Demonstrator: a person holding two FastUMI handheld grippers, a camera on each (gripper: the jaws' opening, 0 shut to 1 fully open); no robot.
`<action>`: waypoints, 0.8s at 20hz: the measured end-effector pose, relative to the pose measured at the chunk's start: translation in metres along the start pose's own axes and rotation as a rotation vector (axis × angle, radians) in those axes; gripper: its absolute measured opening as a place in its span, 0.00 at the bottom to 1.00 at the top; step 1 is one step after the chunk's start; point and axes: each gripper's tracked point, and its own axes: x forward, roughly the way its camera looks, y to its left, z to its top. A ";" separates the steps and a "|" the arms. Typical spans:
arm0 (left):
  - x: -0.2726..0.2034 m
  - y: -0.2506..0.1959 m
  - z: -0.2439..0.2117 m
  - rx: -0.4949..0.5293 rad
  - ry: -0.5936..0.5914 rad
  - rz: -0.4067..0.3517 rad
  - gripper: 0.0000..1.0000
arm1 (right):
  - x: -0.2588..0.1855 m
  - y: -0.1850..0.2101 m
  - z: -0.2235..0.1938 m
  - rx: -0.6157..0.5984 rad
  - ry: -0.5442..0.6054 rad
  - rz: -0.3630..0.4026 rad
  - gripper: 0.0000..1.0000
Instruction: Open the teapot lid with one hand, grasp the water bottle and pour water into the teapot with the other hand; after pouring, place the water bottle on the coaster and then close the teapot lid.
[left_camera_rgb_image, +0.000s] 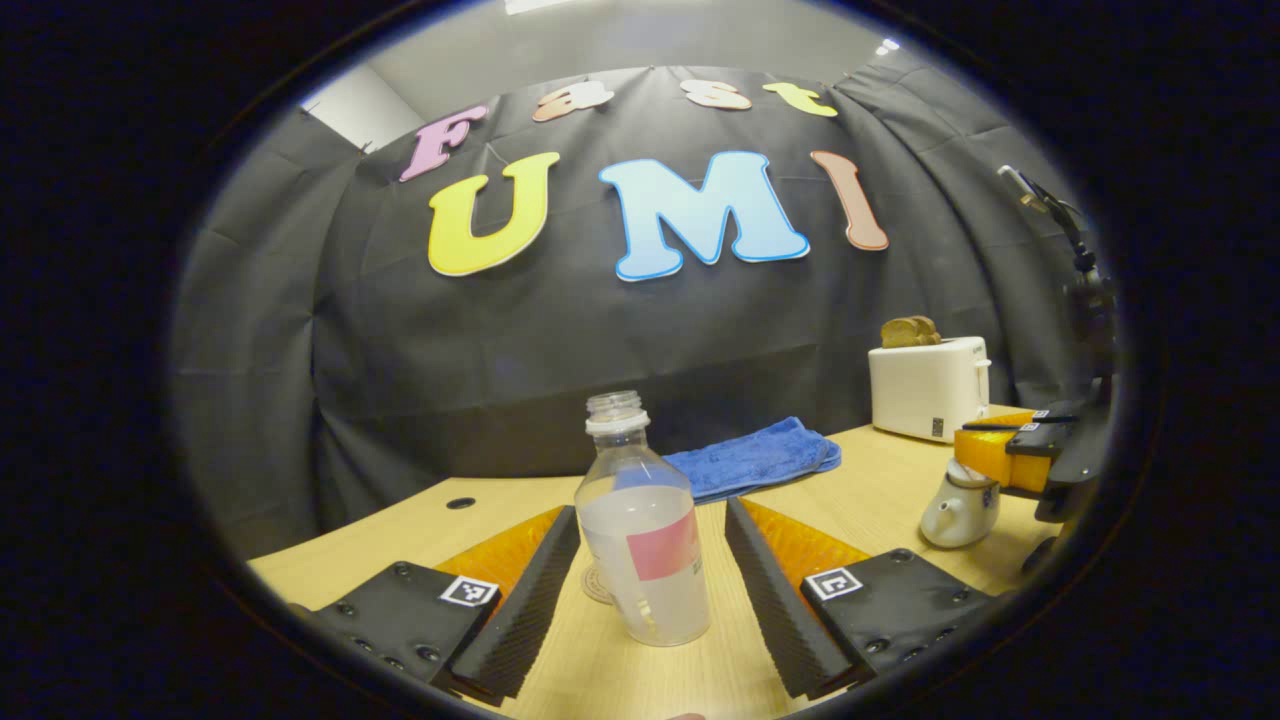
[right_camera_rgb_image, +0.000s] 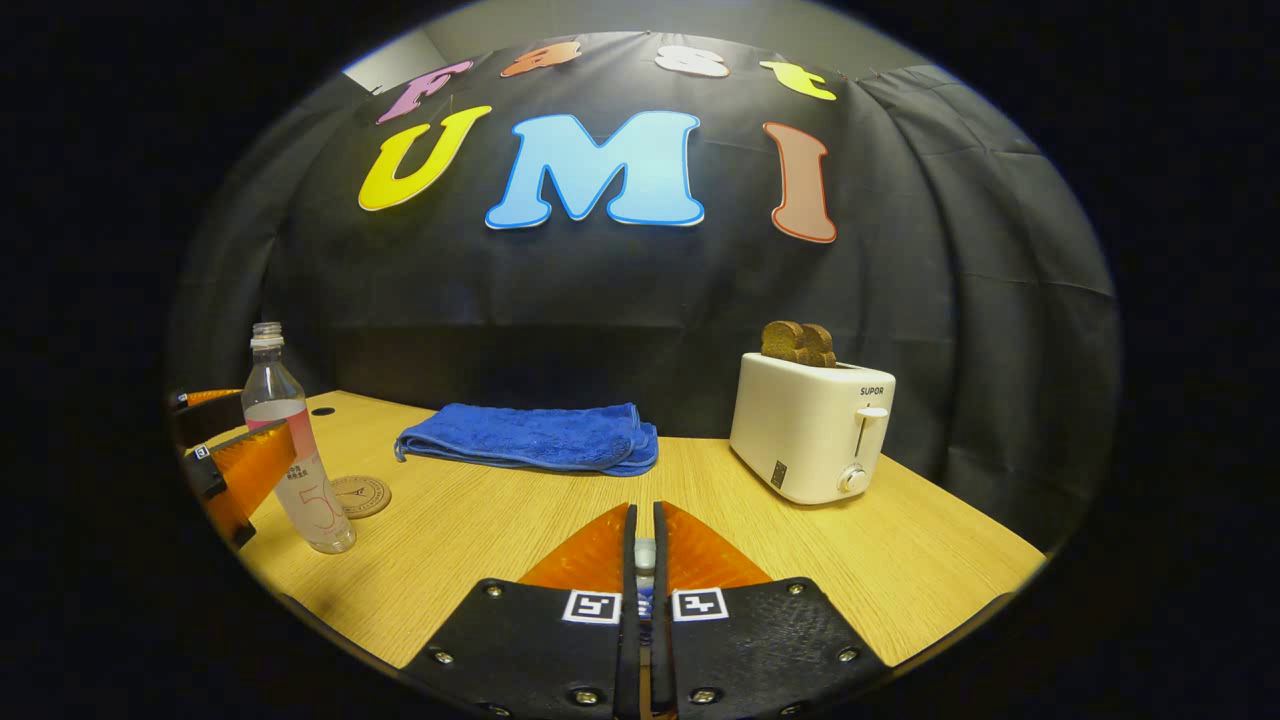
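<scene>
Wooden table (left_camera_rgb_image: 880, 500), uncapped clear water bottle (left_camera_rgb_image: 645, 540) upright, pink label

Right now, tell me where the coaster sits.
In the right gripper view the coaster lies flat on the wooden table at the left, just right of the water bottle and in front of the blue towel.

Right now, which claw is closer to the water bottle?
The left claw. Its open fingers sit on either side of the water bottle, not touching it. The right claw is farther off, across the table by the teapot.
</scene>
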 end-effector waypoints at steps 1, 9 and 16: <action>0.002 0.001 0.000 0.002 -0.001 0.004 1.00 | 0.000 0.000 0.000 0.002 -0.002 0.001 0.05; 0.040 0.011 -0.022 -0.098 0.054 -0.006 1.00 | -0.005 0.000 0.007 -0.002 -0.026 0.009 0.05; 0.045 0.010 -0.017 -0.114 0.037 -0.012 0.87 | -0.032 0.005 0.026 -0.043 -0.084 0.018 0.05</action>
